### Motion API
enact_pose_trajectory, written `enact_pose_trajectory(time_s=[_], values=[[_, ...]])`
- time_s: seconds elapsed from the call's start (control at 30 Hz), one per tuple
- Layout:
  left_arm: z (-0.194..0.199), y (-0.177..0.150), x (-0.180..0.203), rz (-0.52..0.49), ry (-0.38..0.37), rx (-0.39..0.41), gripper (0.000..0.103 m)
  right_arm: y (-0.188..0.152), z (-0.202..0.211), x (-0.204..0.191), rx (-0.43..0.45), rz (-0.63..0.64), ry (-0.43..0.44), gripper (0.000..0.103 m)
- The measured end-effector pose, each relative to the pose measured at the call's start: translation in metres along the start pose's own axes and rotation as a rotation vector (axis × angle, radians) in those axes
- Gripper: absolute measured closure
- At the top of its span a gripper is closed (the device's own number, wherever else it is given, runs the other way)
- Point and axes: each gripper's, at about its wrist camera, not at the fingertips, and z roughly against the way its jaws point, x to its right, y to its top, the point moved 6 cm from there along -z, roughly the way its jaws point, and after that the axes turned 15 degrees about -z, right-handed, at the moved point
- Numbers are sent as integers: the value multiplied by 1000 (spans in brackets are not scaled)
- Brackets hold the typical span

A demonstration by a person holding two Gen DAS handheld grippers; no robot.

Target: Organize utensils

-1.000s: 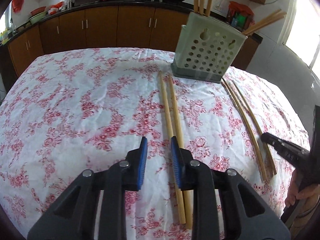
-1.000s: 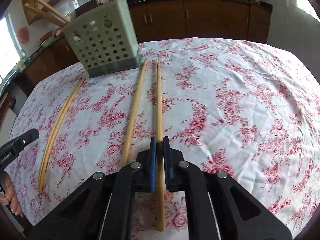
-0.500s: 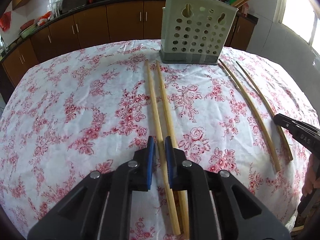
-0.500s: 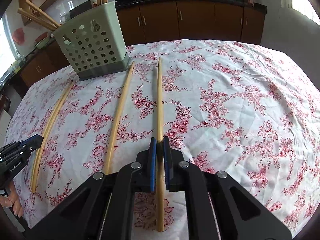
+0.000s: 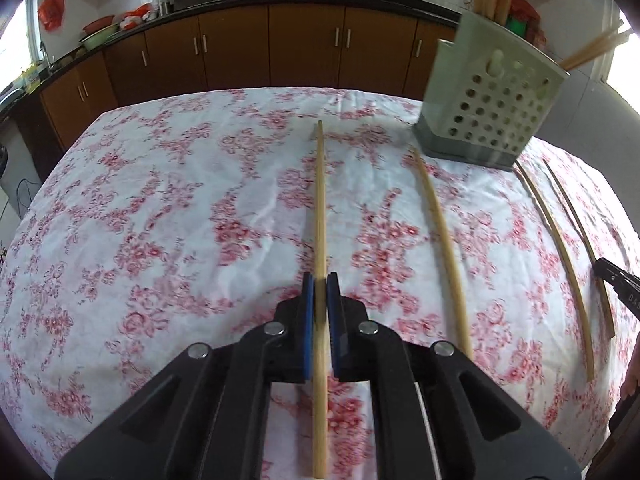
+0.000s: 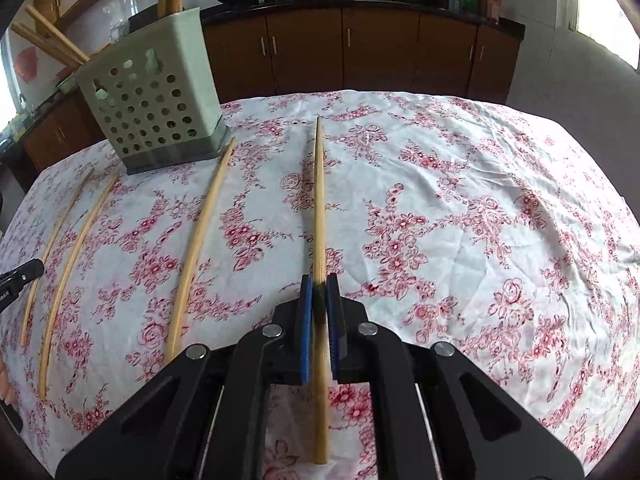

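Observation:
My left gripper (image 5: 320, 284) has a long bamboo chopstick (image 5: 320, 200) between its blue pads, and the jaws are closing tight on it. A second chopstick (image 5: 440, 240) lies to its right on the floral cloth. My right gripper (image 6: 319, 284) is shut on another chopstick (image 6: 319, 200), whose far tip is raised just off the cloth. The pale green perforated holder (image 5: 488, 108) (image 6: 156, 108) stands upright at the far side with several chopsticks in it. Each gripper's black tip shows at the edge of the other's view: the right gripper (image 5: 618, 284) and the left gripper (image 6: 20, 280).
Two thinner, darker chopsticks (image 5: 556, 248) lie right of the holder in the left wrist view. A loose chopstick (image 6: 200, 240) and two more chopsticks (image 6: 76, 240) lie on the cloth in the right wrist view. Brown kitchen cabinets (image 5: 304, 48) stand beyond the table.
My left gripper slid over the left chopstick of the pair and closed on it, and that chopstick now sits apart from its neighbour. My right gripper has kept its hold.

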Motion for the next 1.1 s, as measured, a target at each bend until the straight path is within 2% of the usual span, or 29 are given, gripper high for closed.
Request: enact_pose_trajectory(time_s=[0.13,0.6,1.1], values=[[0,-1,-1,3,10,15,93,1,-3,-1,21,10,-9,95],[1,-3,-3,42,-32,29,93,2,-3,-1,18,-10,12,94],[1,-3,-3,43,-32,29,93,2,-3,-2,18,-12,13,94]])
